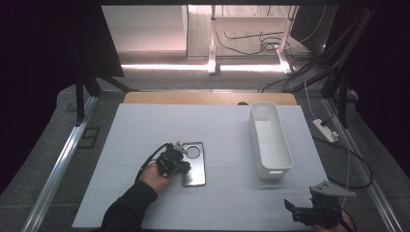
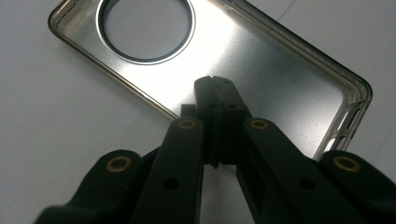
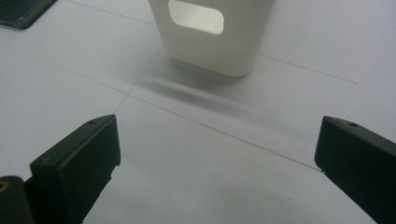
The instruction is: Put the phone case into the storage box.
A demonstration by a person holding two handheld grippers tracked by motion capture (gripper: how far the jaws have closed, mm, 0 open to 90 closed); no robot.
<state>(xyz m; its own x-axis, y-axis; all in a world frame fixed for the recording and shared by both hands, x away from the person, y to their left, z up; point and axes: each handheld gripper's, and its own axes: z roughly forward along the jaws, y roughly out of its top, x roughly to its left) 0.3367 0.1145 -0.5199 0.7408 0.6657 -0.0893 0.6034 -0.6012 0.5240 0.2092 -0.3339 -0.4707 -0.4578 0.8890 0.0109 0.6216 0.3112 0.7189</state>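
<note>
Pressed together, the 2 black jaws of the left gripper (image 2: pixel 215 86) meet over the long edge of a silver metal phone case with a round camera cutout (image 2: pixel 261 70); whether the rim is actually pinched between them is hard to tell from this angle. Seen from the high view, the case (image 1: pixel 194 169) lies flat on the white sheet covering the table (image 1: pixel 145 140), left of centre, with the left gripper (image 1: pixel 180 166) at its near-left side and a dark-sleeved hand (image 1: pixel 155 176) behind it. A white rectangular plastic bin (image 1: pixel 270 140) stands well apart to the right. Near the front-right corner, the right gripper (image 3: pixel 217 154) hovers with jaws spread wide, facing the bin's handle slot.
</note>
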